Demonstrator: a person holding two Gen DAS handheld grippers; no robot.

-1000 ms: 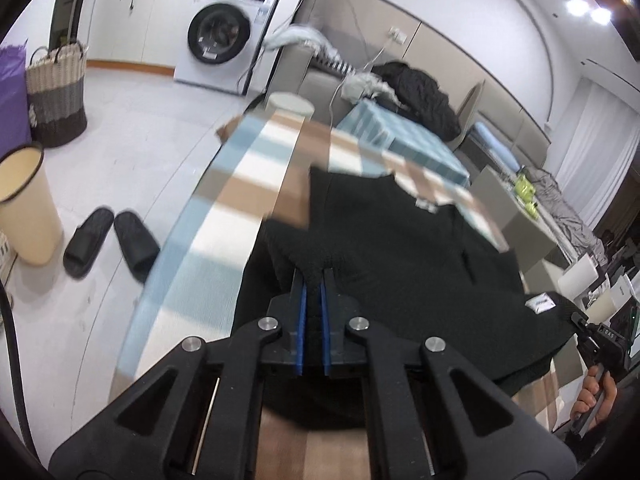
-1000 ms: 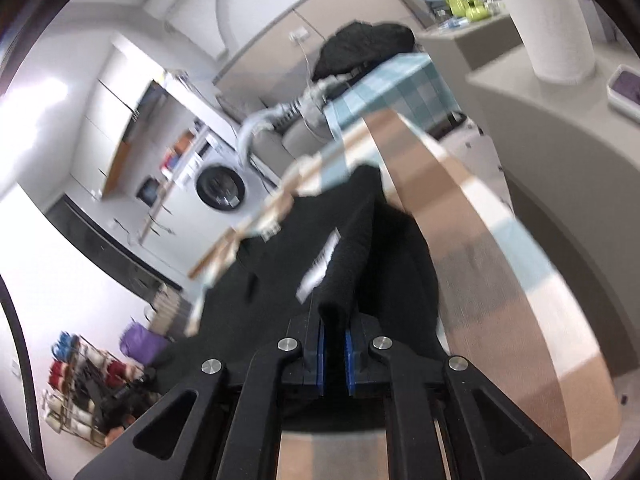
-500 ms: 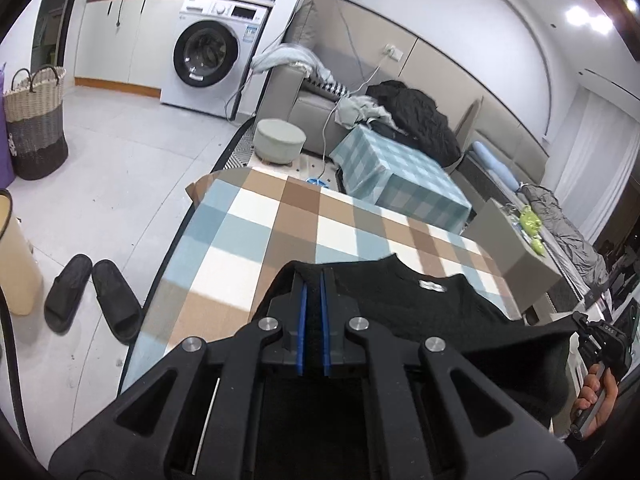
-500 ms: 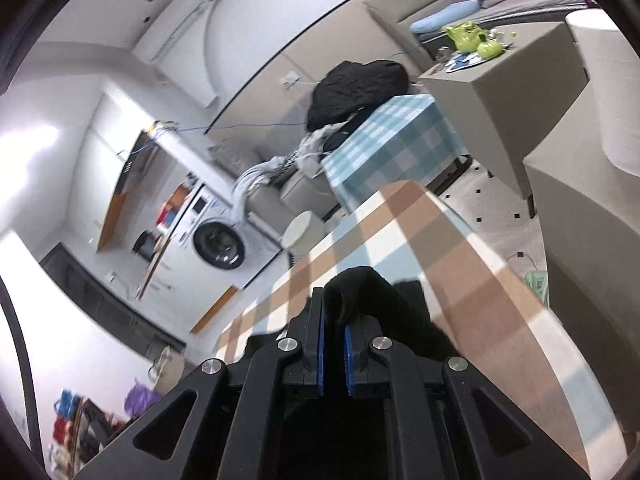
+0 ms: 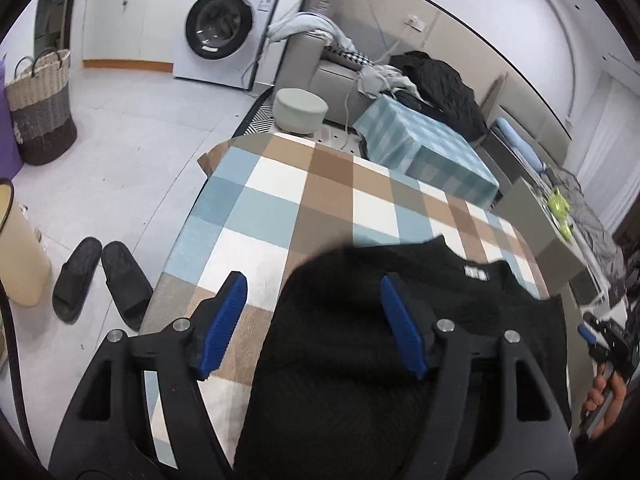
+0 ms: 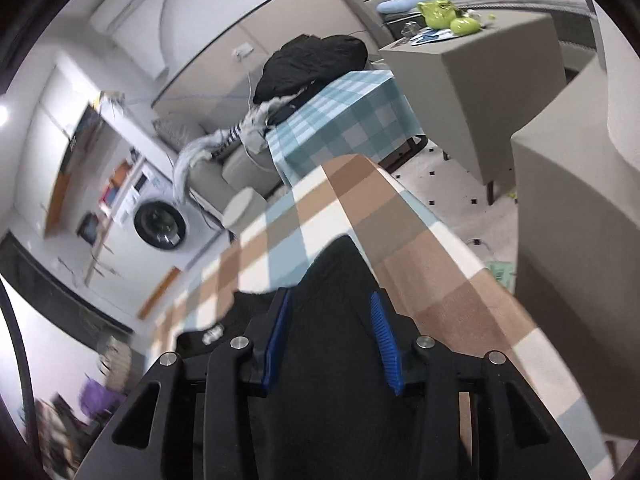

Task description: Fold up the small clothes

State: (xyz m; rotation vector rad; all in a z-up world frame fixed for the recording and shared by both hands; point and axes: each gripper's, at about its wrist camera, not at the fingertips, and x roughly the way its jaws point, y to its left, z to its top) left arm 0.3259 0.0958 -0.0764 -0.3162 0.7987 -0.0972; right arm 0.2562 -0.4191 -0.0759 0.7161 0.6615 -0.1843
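A black knit sweater (image 5: 352,344) lies on the checked tablecloth (image 5: 304,204) near the front edge, its white neck label (image 5: 476,272) facing up. My left gripper (image 5: 312,300) is open, its blue pads either side of the sweater's left part, which lies loose between them. In the right wrist view the same sweater (image 6: 332,320) lies on the tablecloth (image 6: 400,248), and my right gripper (image 6: 330,316) is open over its right end. The right gripper also shows at the far right of the left wrist view (image 5: 600,340), held by a hand.
Black slippers (image 5: 100,276), a cream bin (image 5: 16,248) and a wicker basket (image 5: 40,108) stand on the floor to the left. Behind the table are a round stool (image 5: 300,110), a washing machine (image 5: 224,28), a teal checked table (image 5: 424,152) and grey cabinets (image 6: 480,72).
Both grippers were shut on the sweater and carried it toward the near edge. Now both have opened and let go, and the sweater lies on the cloth.
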